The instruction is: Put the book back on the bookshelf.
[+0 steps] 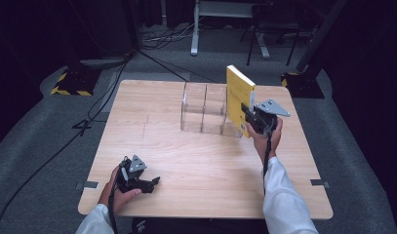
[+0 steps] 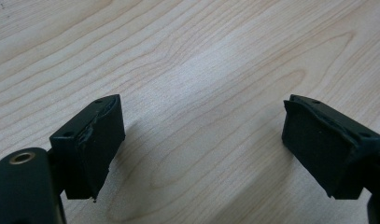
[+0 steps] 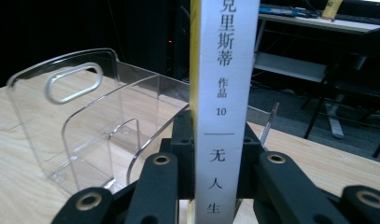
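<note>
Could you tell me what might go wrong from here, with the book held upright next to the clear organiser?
1. The right gripper grips the yellow book low on its spine, with most of the book above the jaws, so it could tip or pivot in the grip.
2. The clear acrylic organiser has thin dividers; the book's lower edge might catch on one and shove the light organiser across the table.
3. The left gripper sits open, far from the organiser, so nothing steadies it.
</note>
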Demonstrator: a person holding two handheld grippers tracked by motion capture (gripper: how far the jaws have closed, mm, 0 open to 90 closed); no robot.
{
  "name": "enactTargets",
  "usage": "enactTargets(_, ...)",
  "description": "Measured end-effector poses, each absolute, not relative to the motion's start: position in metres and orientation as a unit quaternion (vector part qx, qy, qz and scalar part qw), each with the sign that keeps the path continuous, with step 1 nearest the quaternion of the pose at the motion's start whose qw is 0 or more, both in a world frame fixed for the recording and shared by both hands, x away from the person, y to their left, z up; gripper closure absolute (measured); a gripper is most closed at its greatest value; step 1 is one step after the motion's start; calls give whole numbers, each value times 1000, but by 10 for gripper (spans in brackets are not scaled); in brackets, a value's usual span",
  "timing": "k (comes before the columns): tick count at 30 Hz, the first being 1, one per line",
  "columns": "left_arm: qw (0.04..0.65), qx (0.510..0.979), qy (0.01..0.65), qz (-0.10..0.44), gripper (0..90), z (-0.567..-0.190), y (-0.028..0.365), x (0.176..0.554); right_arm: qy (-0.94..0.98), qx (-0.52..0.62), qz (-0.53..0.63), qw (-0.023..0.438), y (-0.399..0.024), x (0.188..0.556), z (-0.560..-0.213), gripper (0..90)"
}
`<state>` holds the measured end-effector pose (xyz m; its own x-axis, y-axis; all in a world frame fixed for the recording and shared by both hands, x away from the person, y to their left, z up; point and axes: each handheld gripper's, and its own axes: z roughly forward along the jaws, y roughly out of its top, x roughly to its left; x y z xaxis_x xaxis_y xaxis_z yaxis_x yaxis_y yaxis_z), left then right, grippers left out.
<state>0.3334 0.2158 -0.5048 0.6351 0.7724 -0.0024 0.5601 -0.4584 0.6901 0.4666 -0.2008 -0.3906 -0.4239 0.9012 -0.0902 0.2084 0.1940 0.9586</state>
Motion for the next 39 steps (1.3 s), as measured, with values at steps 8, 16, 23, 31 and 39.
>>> enactTargets(8,338,839,398,154,136,-505,215,333,676,421,487,359,-197,486,-399,766)
enactTargets(16,342,849,376,145,137,-505,214,332,673,430,473,373,-188,501,-404,766)
enactTargets(23,341,856,361,143,139,-504,214,332,657,442,483,373,-187,511,-409,765)
enactTargets(31,342,856,362,141,139,-505,214,331,655,436,492,372,-188,510,-417,760)
enactTargets(39,340,857,360,142,138,-504,214,331,671,440,470,368,-193,504,-422,721)
